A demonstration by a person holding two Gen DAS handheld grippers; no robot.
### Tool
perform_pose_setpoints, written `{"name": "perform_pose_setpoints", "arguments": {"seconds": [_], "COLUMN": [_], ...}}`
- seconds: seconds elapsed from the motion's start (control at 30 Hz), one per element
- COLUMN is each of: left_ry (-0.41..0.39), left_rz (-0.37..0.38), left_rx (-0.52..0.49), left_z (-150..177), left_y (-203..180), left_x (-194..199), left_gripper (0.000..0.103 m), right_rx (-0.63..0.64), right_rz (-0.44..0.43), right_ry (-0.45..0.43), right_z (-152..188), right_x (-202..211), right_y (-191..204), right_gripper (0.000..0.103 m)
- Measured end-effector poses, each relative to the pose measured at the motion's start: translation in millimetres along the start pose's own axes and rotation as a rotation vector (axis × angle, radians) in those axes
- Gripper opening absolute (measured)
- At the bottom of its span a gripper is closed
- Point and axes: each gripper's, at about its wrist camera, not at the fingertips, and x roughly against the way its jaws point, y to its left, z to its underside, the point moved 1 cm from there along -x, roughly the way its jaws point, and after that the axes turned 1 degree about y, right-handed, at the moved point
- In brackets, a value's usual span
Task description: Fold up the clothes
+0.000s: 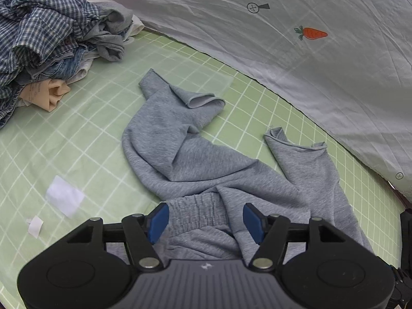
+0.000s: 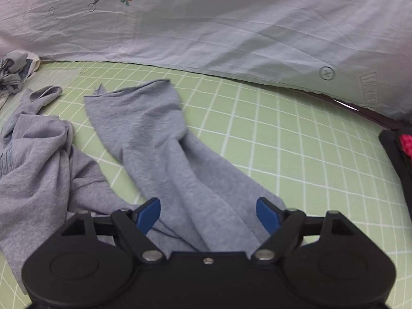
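Grey sweatpants (image 1: 185,154) lie crumpled on the green checked mat (image 1: 77,134), legs pointing away. My left gripper (image 1: 206,221) is open, its blue pads either side of the elastic waistband (image 1: 198,206), just above it. The left leg is bunched and folded over itself; the right leg (image 1: 309,164) runs out to the right. In the right wrist view my right gripper (image 2: 208,215) is open over the near end of that right leg (image 2: 164,139), which stretches away to its cuff (image 2: 134,90). The bunched part (image 2: 36,154) lies to its left.
A heap of unfolded clothes with a blue checked shirt (image 1: 38,31) sits at the far left. A white sheet with carrot prints (image 1: 283,38) rises behind the mat. White paper scraps (image 1: 64,198) lie near left. A black object with a pink part (image 2: 401,152) is at the right edge.
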Motion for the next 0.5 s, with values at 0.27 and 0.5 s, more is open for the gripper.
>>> {"name": "perform_pose_setpoints", "arguments": {"seconds": [0.27,0.5], "left_ry": [0.061,0.122], "left_rz": [0.062,0.023], "left_rx": [-0.091,-0.188], "left_z": [3,10], "left_y": [-48,-79], "left_x": [-37,-83], "left_gripper": [0.068,0.054], "right_rx": [0.133,0.119], "right_rz": [-0.053,0.137], "right_ry": [0.095,-0.001], "right_z": [-40,-84], "right_x": [-40,-47], "right_y": [11,-52], "right_gripper": [0.026,0.008]}}
